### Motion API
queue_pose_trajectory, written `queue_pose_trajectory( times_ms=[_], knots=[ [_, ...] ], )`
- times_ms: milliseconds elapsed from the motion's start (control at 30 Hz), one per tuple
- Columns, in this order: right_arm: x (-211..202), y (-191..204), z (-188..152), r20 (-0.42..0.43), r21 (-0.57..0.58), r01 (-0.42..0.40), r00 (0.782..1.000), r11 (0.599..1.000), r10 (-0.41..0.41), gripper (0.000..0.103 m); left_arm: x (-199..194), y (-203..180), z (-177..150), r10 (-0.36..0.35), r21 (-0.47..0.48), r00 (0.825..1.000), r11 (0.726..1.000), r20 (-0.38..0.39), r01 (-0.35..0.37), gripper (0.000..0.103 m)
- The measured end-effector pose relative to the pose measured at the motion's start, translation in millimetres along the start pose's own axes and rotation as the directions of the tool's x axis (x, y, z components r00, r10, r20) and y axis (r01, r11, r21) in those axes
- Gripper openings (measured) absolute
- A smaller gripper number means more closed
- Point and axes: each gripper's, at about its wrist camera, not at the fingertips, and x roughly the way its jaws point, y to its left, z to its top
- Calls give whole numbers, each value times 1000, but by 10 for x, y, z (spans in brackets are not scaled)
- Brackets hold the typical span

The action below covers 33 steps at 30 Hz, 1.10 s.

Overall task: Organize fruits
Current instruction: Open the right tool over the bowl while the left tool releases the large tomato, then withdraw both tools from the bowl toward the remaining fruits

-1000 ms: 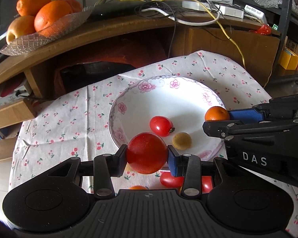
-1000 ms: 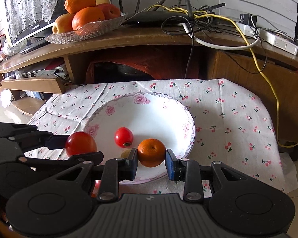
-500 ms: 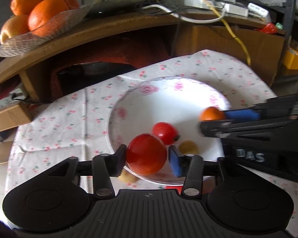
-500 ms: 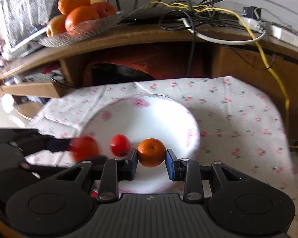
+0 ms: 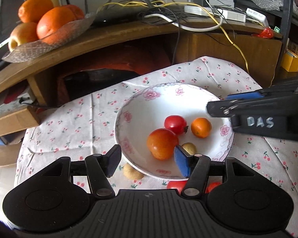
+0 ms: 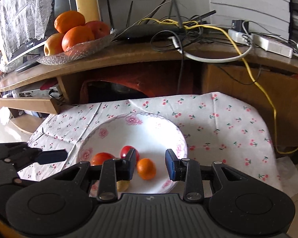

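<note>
left wrist view: my left gripper (image 5: 147,159) gapes wide and empty over the large tomato (image 5: 162,143) in the floral bowl (image 5: 129,117); my right gripper (image 6: 150,164) is spread too, the mandarin (image 6: 146,168) lying loose near the bowl's near rim

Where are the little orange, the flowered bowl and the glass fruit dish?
little orange (image 5: 201,127): left wrist view, its middle.
flowered bowl (image 5: 149,94): left wrist view, far rim.
glass fruit dish (image 6: 89,47): right wrist view, front rim.

Both the left gripper (image 5: 147,159) and the right gripper (image 6: 150,164) are matte black with ribbed bodies, silver pivot screws, blue finger pads, and white "DAS" lettering at centre right.
</note>
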Motion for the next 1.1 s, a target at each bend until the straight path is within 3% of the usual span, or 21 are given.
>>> queue_pose_trajectory(
  times_ms=[367,667,1100],
  knots=[
    [-367,18,-159,4,0,33,999,999,-33,33,-343,96,-165,11,-54,1000,998,10,-11,66],
    [-724,106,-498,-10,52,37,999,998,-37,33,-653,75,-363,-9,-84,1000,996,13,10,67],
    [-1133,303,-916,-21,81,32,999,996,-30,33,-949,-88,-782,-28,-70,999,997,-28,26,68]
  ],
)
